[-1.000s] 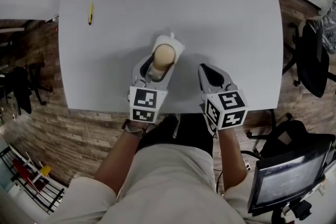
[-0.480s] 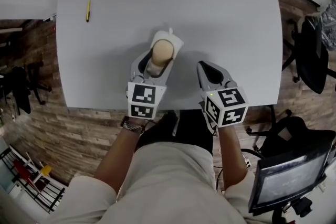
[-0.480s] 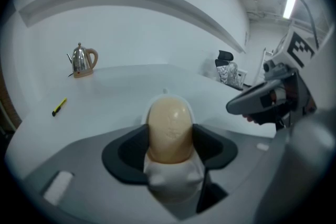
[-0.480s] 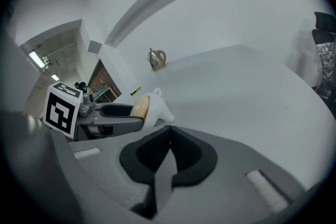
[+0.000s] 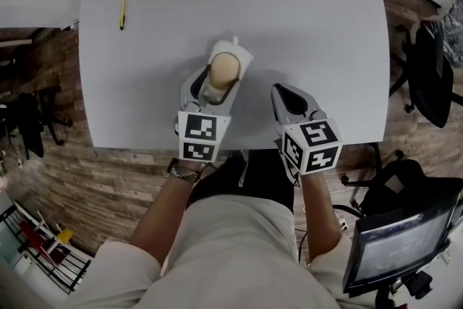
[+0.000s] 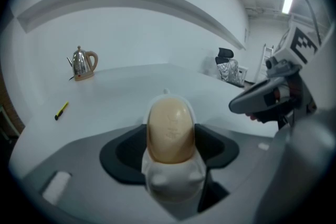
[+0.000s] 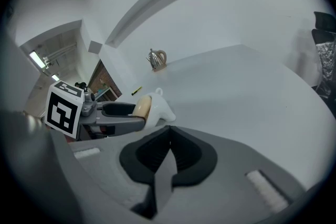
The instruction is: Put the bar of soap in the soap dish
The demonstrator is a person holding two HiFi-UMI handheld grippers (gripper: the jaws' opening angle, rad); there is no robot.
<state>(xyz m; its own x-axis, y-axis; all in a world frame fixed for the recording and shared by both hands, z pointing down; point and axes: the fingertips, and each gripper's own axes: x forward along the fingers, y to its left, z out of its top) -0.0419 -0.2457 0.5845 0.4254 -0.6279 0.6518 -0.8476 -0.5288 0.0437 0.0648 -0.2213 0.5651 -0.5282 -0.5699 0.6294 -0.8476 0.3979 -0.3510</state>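
Hard, light and probably slick, best pinched across its long sides, the bar of soap [image 5: 224, 69] lies in the soap dish [image 5: 244, 63] at mid-frame, between the just-widened jaws of the left claw [image 5: 214, 85], while the right claw [image 5: 289, 102] is closed and empty.

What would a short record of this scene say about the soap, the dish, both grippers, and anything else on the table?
Soap: tan bar of soap, resting in the dish, between the left jaws
Dish: white soap dish, on the white table
Left gripper: left gripper, jaws have just been opening and now stand apart either side of the soap
Right gripper: right gripper, jaws together, nothing in them, apart from the dish
Other things: yellow pen and metal kettle, farther back on the table
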